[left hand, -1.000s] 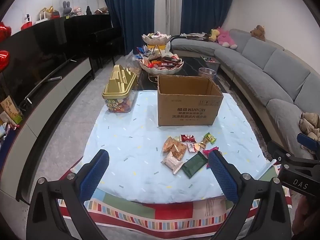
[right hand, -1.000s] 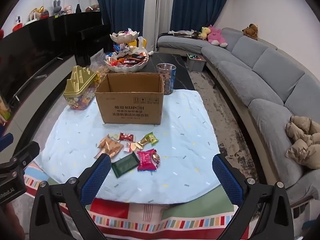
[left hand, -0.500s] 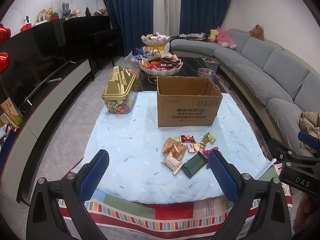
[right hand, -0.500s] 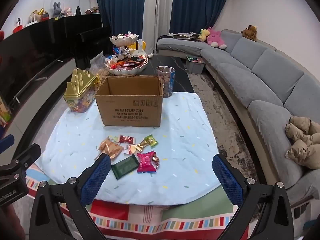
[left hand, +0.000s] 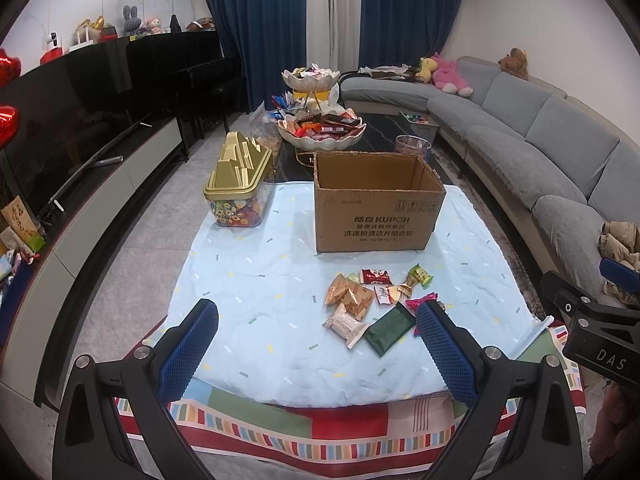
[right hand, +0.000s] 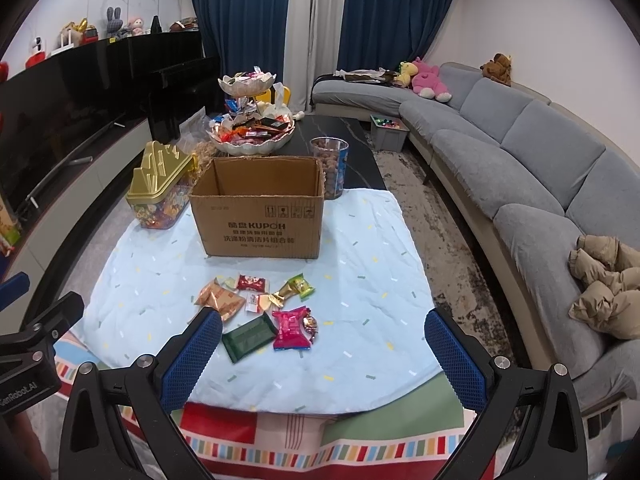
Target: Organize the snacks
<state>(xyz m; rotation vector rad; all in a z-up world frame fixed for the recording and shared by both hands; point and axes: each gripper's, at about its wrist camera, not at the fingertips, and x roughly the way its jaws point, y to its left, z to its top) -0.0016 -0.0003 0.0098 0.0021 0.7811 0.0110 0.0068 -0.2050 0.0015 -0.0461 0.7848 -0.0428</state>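
The light blue cloth (right hand: 360, 240) covers the table. On it stands the cardboard box (right hand: 260, 220), top open; its visible interior appears empty, the floor hidden. Judged status: sorting not begun. The loose snack packets (right hand: 260, 308) lie on the cloth in front of the box, none inside as far as visible. The left gripper (left hand: 316, 340) and right gripper (right hand: 324, 344) hover near the cloth's front edge, jaws spread wide, holding nothing.

Setting: home living room. Grey sectional sofa (right hand: 516, 152) along right wall, blue curtains (right hand: 240, 20), plush toys (right hand: 430, 80). Wall-side television (left hand: 60, 128) at left.
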